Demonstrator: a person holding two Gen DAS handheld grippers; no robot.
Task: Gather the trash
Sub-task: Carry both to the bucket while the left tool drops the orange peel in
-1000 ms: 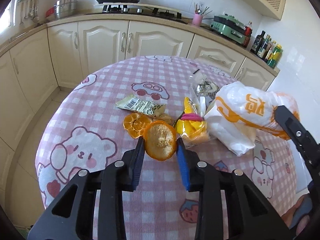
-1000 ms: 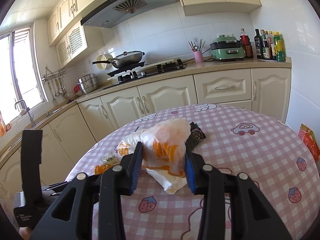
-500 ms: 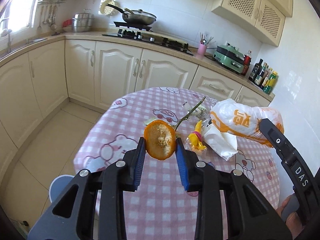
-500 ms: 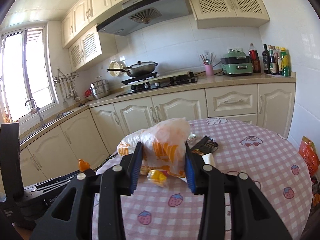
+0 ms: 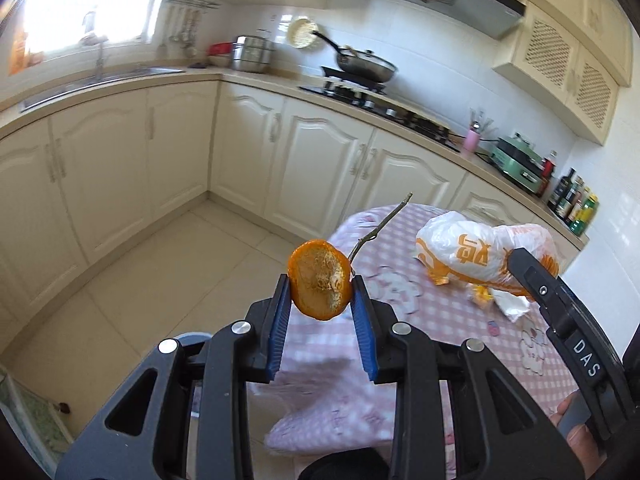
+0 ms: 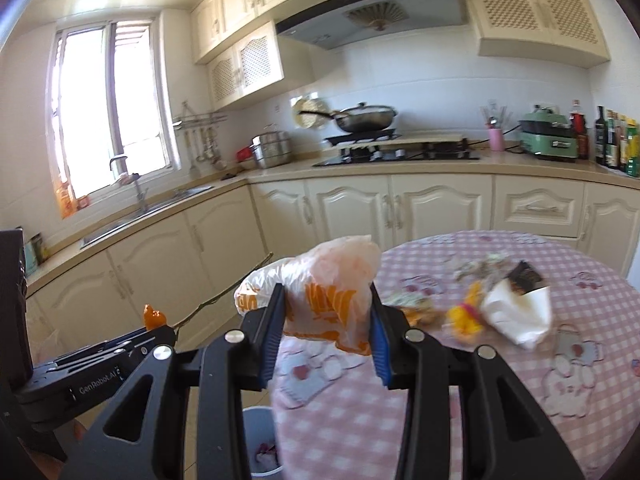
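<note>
Left wrist view: your left gripper (image 5: 320, 292) pinches the orange peel (image 5: 319, 280) over the floor; bin (image 6: 262, 444) at six o'clock. Right gripper (image 6: 327, 320) clamps the plastic bag (image 6: 320, 292). Hover over the rim before releasing.

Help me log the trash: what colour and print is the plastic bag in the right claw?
White plastic bag with orange print; clearest in the left wrist view.

bright daylight | window (image 6: 116, 108) blown out | table (image 6: 500, 380) clutter motion-blurred | fisheye edges bent, vignetted
</note>
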